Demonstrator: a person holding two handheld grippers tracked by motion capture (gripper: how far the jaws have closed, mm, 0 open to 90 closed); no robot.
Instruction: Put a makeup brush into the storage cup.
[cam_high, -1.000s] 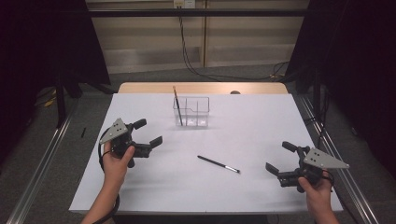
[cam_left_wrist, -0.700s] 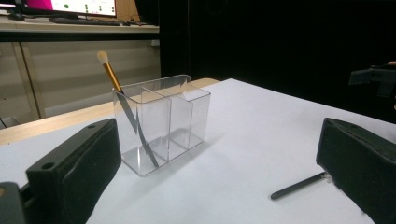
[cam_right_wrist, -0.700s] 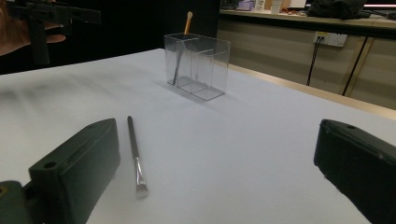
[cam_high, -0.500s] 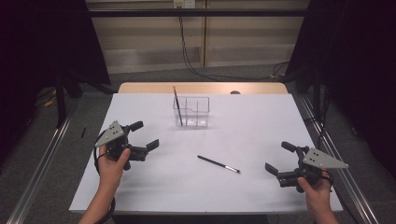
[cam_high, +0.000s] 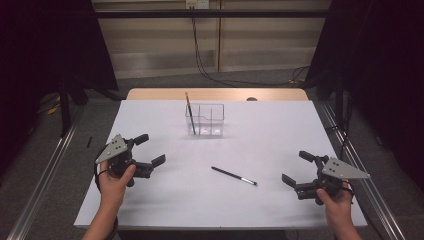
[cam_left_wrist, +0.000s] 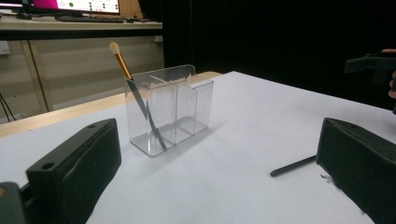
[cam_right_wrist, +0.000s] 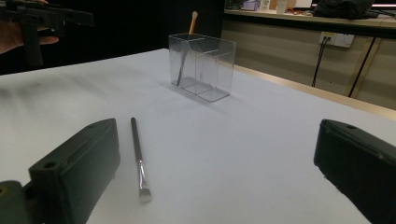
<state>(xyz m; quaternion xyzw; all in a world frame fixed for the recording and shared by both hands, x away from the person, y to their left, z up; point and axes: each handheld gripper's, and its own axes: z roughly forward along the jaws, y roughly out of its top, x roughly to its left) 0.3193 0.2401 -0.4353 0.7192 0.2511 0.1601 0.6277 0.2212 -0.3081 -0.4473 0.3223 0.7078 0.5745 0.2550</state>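
A clear plastic organiser (cam_high: 206, 120) (cam_left_wrist: 168, 109) (cam_right_wrist: 203, 65) with several compartments stands at the back middle of the white table. A gold-handled brush (cam_high: 190, 112) (cam_left_wrist: 133, 91) (cam_right_wrist: 192, 21) leans in its left compartment. A thin black brush (cam_high: 234, 175) (cam_right_wrist: 138, 158) (cam_left_wrist: 293, 166) lies flat on the table in front of it. My left gripper (cam_high: 149, 152) hovers open at the front left, empty. My right gripper (cam_high: 297, 169) is open and empty at the front right, to the right of the black brush.
The white table sheet (cam_high: 260, 145) ends at a wooden strip (cam_high: 220, 94) along the back. Metal rails (cam_high: 42, 175) run down both sides. Cables (cam_high: 200, 55) hang on the wall behind.
My left gripper has drifted down and a little left toward the table's front edge. The right gripper and both brushes have stayed where they were.
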